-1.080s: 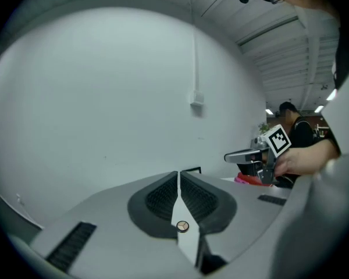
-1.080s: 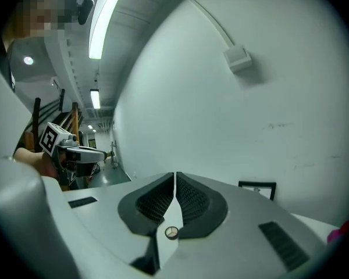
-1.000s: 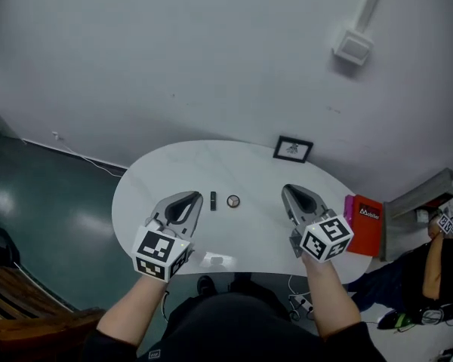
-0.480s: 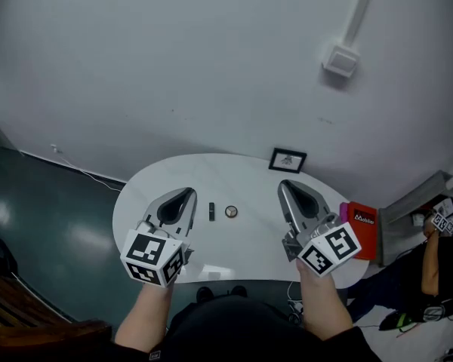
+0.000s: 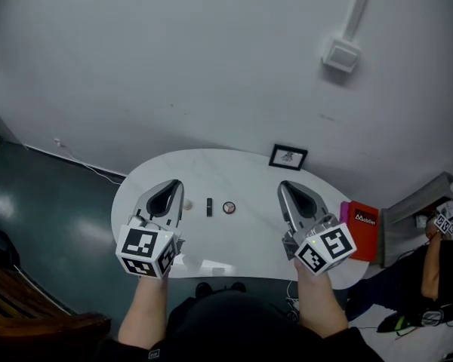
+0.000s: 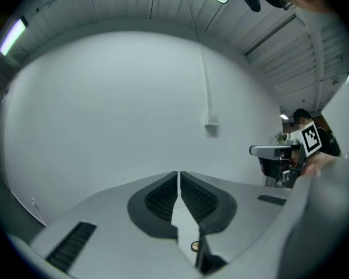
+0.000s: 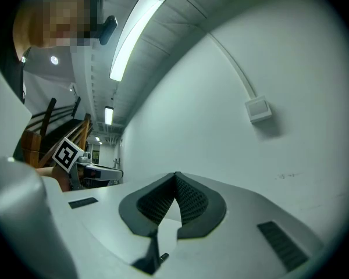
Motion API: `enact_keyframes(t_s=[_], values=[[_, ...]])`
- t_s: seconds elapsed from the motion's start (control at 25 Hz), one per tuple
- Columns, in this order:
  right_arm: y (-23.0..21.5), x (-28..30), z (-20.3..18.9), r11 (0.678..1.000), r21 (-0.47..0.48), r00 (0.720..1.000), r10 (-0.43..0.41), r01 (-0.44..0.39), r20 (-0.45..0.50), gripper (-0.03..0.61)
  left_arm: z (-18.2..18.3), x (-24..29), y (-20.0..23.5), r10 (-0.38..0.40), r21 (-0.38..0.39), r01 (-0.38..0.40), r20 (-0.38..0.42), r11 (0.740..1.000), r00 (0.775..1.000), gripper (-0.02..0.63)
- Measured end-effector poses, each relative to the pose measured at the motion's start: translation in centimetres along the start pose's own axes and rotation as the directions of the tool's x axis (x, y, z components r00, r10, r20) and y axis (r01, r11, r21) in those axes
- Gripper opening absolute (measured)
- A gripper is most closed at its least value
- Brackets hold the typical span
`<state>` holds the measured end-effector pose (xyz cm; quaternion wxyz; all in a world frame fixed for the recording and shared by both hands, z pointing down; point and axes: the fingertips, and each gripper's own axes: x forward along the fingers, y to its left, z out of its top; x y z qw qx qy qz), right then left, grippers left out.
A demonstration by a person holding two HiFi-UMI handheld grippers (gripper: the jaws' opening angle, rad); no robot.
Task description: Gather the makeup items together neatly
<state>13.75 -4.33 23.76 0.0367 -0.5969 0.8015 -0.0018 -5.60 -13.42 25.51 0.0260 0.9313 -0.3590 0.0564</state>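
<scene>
Dark stick (image 5: 209,207) and round item (image 5: 229,207), too small for detail

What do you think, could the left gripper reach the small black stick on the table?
Probably yes: the black stick lies on bare table just right of the left gripper, with nothing between them. Its jaws are shut and empty, so they would need to open first.

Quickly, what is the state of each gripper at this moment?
Left gripper: closed, holding nothing.
Right gripper: closed, holding nothing.

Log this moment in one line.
left tongs: shut, empty | right tongs: shut, empty | black tube, round case: on table, untouched
</scene>
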Motion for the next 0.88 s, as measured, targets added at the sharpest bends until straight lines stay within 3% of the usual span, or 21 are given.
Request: enact_keyframes(t_s=[0.28,0.88], values=[[0.4,-0.5,-0.4,1.000,-0.027,1.000,0.003,-0.003,-0.014,0.034,0.1,-0.5,-1.5,-0.005,0.015,0.005,-0.004,1.000,1.000,0.025],[1.2,-1.2,-1.0,1.000,0.017,0.999,0.027,-0.026,-0.018,0.034,-0.7,-1.0,-2.7,-0.016,0.008,0.016,-0.017,1.000,1.000,0.025]])
